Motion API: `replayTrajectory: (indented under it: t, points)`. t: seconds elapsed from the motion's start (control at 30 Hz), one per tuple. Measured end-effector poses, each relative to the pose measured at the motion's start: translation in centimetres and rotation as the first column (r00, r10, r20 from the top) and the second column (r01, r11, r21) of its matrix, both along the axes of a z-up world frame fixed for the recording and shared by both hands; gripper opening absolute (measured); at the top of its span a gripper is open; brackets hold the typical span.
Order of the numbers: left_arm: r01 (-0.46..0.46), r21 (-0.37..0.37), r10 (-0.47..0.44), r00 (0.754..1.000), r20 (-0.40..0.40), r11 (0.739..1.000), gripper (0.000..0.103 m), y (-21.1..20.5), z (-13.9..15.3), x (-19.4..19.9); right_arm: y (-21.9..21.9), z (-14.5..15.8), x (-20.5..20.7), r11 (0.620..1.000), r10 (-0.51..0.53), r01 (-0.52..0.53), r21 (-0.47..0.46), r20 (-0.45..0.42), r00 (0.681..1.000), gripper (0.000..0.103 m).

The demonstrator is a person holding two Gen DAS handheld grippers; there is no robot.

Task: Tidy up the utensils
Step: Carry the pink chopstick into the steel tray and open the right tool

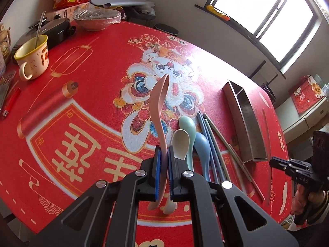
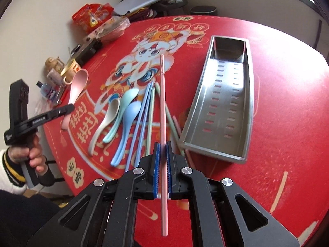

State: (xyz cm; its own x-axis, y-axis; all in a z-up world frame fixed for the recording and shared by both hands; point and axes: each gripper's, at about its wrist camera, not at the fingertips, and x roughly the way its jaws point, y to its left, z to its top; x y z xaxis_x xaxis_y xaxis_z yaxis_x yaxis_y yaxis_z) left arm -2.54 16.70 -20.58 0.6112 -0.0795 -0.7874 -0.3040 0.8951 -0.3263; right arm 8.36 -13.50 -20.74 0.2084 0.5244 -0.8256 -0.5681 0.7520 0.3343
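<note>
in the left wrist view, the left gripper (image 1: 163, 154) was clamped on the handle of a pink spoon (image 1: 159, 107), its bowl raised above the red tablecloth (image 1: 82, 94). just to the right lay a cream spoon (image 1: 180, 144), a mint spoon (image 1: 188, 127) and a blue spoon (image 1: 202, 144), then a bundle of chopsticks (image 1: 213, 144). a steel tray (image 1: 244, 123) sat further right. the right gripper (image 1: 276, 162) showed at the right edge, closed on a thin pink stick seen edge-on. a cream mug (image 1: 34, 59) stood far left.

in the right wrist view, the right gripper (image 2: 162, 150) was clamped on a pink chopstick (image 2: 162, 103) pointing away over the table. the perforated steel tray (image 2: 249, 94) lay to the right, nothing visible inside. the three spoons and the remaining chopsticks (image 2: 144, 107) rested left of the held stick. the left gripper (image 2: 68, 108), in a hand (image 2: 34, 154), held the pink spoon (image 2: 77, 84) aloft at left.
</note>
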Motion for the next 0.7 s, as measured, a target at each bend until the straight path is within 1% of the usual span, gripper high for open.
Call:
replayTrajectory:
  t: [0.1,0.17,0.27,0.33,0.43,0.57,0.7]
  points:
    - [0.003,-0.006,-0.003,1.000,0.010,1.000,0.006,-0.1,0.3,0.3,-0.8,0.9,3.4,0.996,-0.086,0.087,-0.018,0.043,0.995,0.006]
    - [0.002,-0.010,-0.002,1.000,0.012,1.000,0.006,-0.1,0.3,0.5,-1.3,0.7,5.6,0.988,-0.146,0.149,-0.042,0.068,0.987,0.006]
    - [0.001,-0.016,-0.001,1.000,0.012,1.000,0.006,-0.2,0.3,0.6,-1.7,-0.4,8.8,0.970,-0.227,0.233,-0.076,0.072,0.971,0.006]
    - [0.001,-0.016,-0.001,1.000,0.010,1.000,0.006,-0.2,0.2,0.7,-1.6,-1.4,10.3,0.959,-0.259,0.265,-0.100,0.074,0.963,0.006]
    - [-0.004,-0.018,0.004,1.000,0.002,1.000,0.006,-0.1,0.0,0.6,-1.0,-2.8,11.3,0.950,-0.270,0.279,-0.142,0.082,0.959,0.006]
    - [-0.014,-0.020,0.014,1.000,-0.007,1.000,0.006,0.1,-0.2,0.4,0.0,-3.9,11.6,0.948,-0.248,0.262,-0.180,0.097,0.964,0.006]
    - [-0.021,-0.023,0.020,1.000,-0.013,1.000,0.006,0.2,-0.4,0.3,0.2,-5.0,11.7,0.940,-0.260,0.272,-0.208,0.083,0.962,0.006]
